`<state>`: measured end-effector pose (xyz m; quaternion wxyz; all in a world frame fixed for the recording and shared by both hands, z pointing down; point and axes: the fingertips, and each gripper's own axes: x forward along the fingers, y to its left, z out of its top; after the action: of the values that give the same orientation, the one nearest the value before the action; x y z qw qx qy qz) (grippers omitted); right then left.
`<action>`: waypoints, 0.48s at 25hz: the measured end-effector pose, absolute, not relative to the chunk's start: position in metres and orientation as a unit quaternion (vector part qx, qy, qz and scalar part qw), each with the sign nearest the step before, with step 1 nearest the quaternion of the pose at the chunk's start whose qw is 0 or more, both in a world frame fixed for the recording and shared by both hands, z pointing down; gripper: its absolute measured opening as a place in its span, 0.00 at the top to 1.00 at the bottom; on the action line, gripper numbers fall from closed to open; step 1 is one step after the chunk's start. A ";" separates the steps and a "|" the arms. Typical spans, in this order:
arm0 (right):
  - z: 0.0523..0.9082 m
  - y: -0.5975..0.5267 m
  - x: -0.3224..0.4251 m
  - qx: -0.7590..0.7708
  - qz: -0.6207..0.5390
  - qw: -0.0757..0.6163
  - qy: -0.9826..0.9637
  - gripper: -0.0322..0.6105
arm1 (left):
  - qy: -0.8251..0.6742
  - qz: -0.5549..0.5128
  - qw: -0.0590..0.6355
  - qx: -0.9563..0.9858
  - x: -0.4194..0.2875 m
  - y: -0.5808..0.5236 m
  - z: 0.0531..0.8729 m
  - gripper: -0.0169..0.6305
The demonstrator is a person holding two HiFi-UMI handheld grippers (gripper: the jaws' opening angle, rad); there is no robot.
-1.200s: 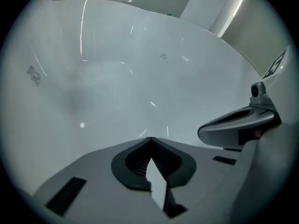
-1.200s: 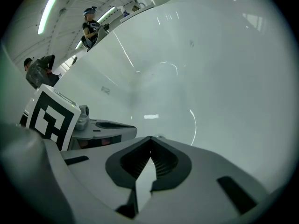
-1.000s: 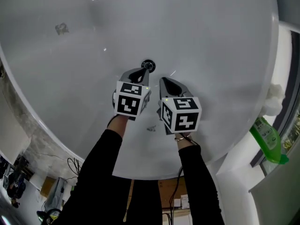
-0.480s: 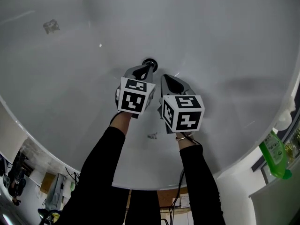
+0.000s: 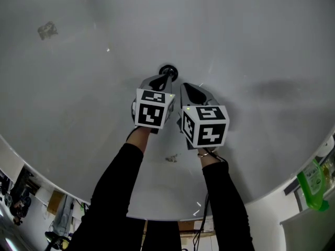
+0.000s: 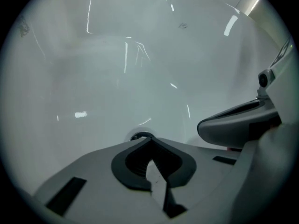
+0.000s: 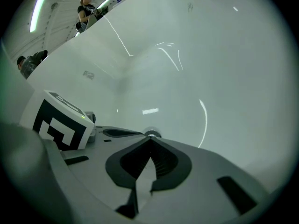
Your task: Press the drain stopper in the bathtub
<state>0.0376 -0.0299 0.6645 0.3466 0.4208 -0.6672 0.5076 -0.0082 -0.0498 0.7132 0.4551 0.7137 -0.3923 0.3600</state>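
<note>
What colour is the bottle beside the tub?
The bottle is green; the head view shows it best.

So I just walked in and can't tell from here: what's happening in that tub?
A person leans over the white bathtub with a gripper in each hand. The left gripper, jaws shut and empty, has its tip at the round dark-rimmed drain stopper on the tub floor. Whether it is pressing down yet is unclear. The right gripper, also shut and empty, is held just beside it.

Dim even light, glare streaks, fisheye edges, soft vignette
</note>
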 end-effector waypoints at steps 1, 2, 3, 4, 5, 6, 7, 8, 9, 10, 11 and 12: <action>0.667 -0.029 0.038 0.421 0.509 0.347 -0.666 0.95 | -0.394 0.362 0.454 0.712 -0.008 -0.049 0.717 0.97; 0.670 -0.028 0.038 0.422 0.510 0.347 -0.665 0.95 | -0.396 0.366 0.451 0.711 -0.008 -0.049 0.721 0.97; 0.672 -0.028 0.039 0.422 0.511 0.346 -0.664 0.95 | -0.398 0.369 0.449 0.710 -0.008 -0.048 0.726 0.97; 0.673 -0.027 0.039 0.423 0.511 0.345 -0.664 0.95 | -0.399 0.373 0.448 0.708 -0.008 -0.048 0.730 0.97; 0.675 -0.027 0.040 0.423 0.513 0.343 -0.664 0.95 | -0.398 0.374 0.449 0.707 -0.008 -0.048 0.734 0.97; 0.676 -0.026 0.040 0.424 0.514 0.341 -0.663 0.95 | -0.398 0.374 0.451 0.706 -0.007 -0.048 0.737 0.97; 0.678 -0.025 0.040 0.424 0.515 0.340 -0.663 0.95 | -0.397 0.374 0.453 0.706 -0.007 -0.048 0.740 0.97; 0.679 -0.024 0.040 0.423 0.516 0.340 -0.663 0.95 | -0.395 0.375 0.453 0.706 -0.006 -0.048 0.742 0.97; 0.681 -0.022 0.040 0.422 0.517 0.341 -0.663 0.95 | -0.392 0.376 0.454 0.707 -0.005 -0.048 0.744 0.97; 0.683 -0.019 0.040 0.420 0.517 0.342 -0.663 0.95 | -0.389 0.377 0.454 0.707 -0.005 -0.047 0.745 0.97; 0.684 -0.017 0.041 0.419 0.518 0.343 -0.662 0.95 | -0.387 0.379 0.454 0.707 -0.004 -0.045 0.747 0.97; 0.685 -0.016 0.042 0.419 0.518 0.344 -0.662 0.95 | -0.387 0.380 0.455 0.706 -0.003 -0.044 0.748 0.97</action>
<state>0.0415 -0.0160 0.6848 0.3439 0.4189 -0.6615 0.5183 -0.0033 -0.0445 0.7481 0.4552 0.7061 -0.3870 0.3801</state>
